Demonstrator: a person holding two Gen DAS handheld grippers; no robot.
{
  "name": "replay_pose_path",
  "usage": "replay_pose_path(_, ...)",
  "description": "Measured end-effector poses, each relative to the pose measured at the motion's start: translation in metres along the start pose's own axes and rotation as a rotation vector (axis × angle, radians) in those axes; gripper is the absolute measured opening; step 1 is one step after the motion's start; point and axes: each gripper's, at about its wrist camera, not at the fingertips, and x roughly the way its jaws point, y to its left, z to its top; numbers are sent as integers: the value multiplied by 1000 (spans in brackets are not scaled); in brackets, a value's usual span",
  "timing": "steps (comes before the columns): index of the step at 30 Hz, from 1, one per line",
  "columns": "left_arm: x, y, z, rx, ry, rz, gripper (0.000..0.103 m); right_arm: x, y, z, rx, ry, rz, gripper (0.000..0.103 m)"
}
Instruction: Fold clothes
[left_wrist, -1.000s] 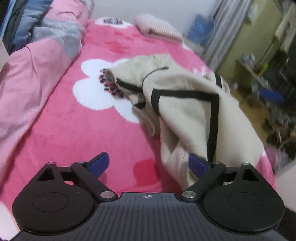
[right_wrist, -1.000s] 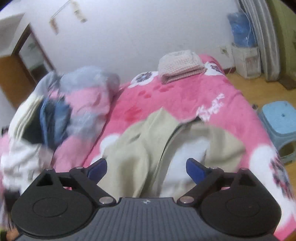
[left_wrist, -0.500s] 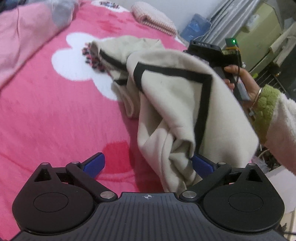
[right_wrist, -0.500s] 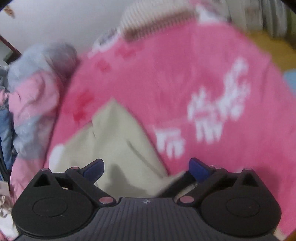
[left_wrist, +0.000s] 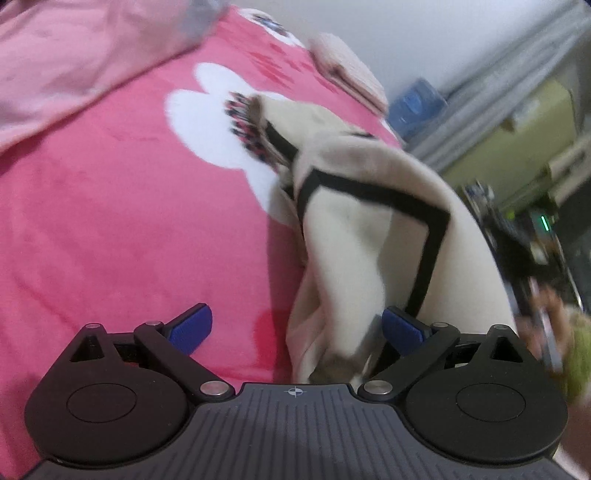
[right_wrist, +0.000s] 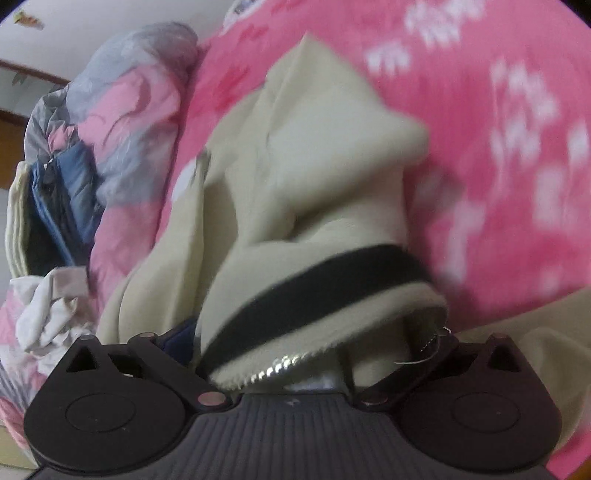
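Note:
A cream jacket (left_wrist: 369, 229) with black trim lies bunched on a pink flowered blanket (left_wrist: 110, 221). My left gripper (left_wrist: 297, 326) is open low over the bed, and a hanging fold of the jacket sits just inside its right fingertip (left_wrist: 402, 326). In the right wrist view the jacket (right_wrist: 325, 155) fills the centre. Its black-trimmed zipper edge (right_wrist: 314, 291) drapes across my right gripper (right_wrist: 295, 332), whose jaws stand wide apart. Only the left fingertip (right_wrist: 181, 332) peeks out. From the left wrist view, the right gripper body (left_wrist: 524, 258) is blurred beyond the jacket, held by a hand in a green sleeve (left_wrist: 576, 354).
A folded checked cloth (left_wrist: 351, 77) lies at the head of the bed. A heap of pink and grey bedding (right_wrist: 122, 110) with a blue jacket (right_wrist: 70, 199) lines the bed's left side. A yellow-green cabinet (left_wrist: 517, 129) and blue bin (left_wrist: 417, 103) stand off the bed's right.
My right gripper has dropped down onto the jacket, whose black-trimmed edge now lies between its jaws. My left gripper pushed forward, bringing a jacket fold between its fingers.

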Motion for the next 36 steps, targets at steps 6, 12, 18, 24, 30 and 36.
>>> replay_pose_path(6,-10,7,6,-23,-1,25,98,1,10,-71,178,-49,87,103)
replay_pose_path(12,-28,6,11,-33,-37,75,98,13,31,-140,277,12,148,103)
replay_pose_path(18,-42,4,10,-12,-62,118,98,-5,56,-183,225,16,-11,103)
replay_pose_path(24,-52,-1,4,15,-69,181,98,-72,66,-180,154,-146,-32,102)
replay_pose_path(30,-67,-12,12,72,-69,286,98,-79,80,-144,41,-236,20,102)
replay_pose_path(36,-92,-16,20,126,-78,306,99,-47,84,-88,-4,-274,26,87)
